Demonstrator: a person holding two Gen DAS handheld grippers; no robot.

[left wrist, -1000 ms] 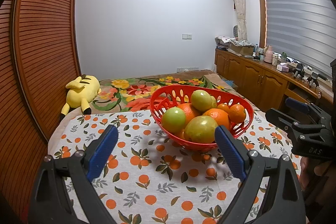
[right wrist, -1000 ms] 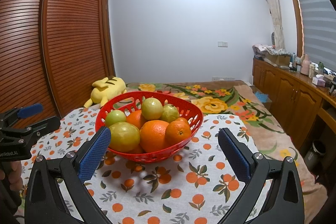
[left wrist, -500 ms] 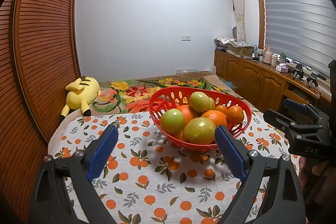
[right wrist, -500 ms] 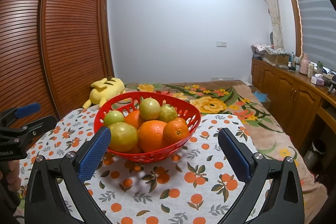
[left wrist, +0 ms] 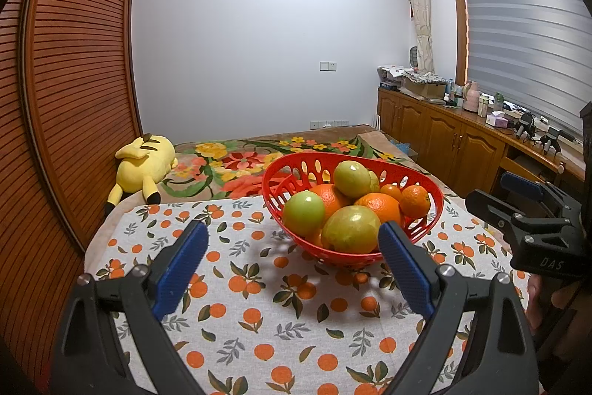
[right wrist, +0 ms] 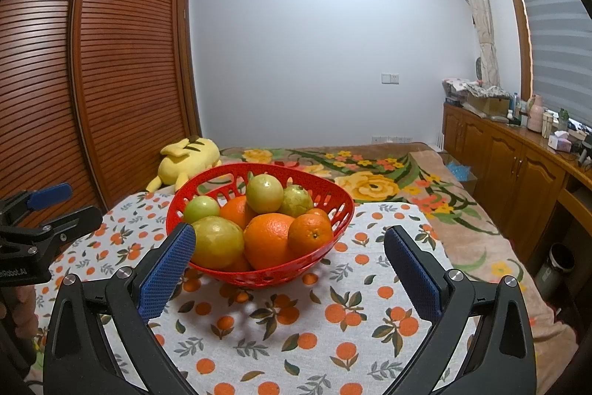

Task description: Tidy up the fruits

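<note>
A red slotted basket [left wrist: 425, 186] stands on the orange-patterned tablecloth [left wrist: 259, 321] and holds several green fruits [left wrist: 304, 213] and oranges [left wrist: 381, 208]. It also shows in the right wrist view [right wrist: 335, 189], with an orange [right wrist: 268, 239] at the front. My left gripper [left wrist: 292, 265] is open and empty, just short of the basket, to its left. My right gripper [right wrist: 288, 265] is open and empty, in front of the basket. Each gripper shows at the edge of the other's view, the right one [left wrist: 518, 202] and the left one [right wrist: 48, 206].
A yellow plush toy [left wrist: 146, 163] lies on the flowered bedspread [left wrist: 236, 161] behind the table. A slatted wooden wardrobe [left wrist: 66, 99] is on the left. Wooden cabinets [left wrist: 444, 139] with clutter run along the right wall. A small bin [right wrist: 555, 265] stands on the floor at right.
Both grippers have shifted very slightly; the basket sits a little lower and left in both views. Both stay open and empty.
</note>
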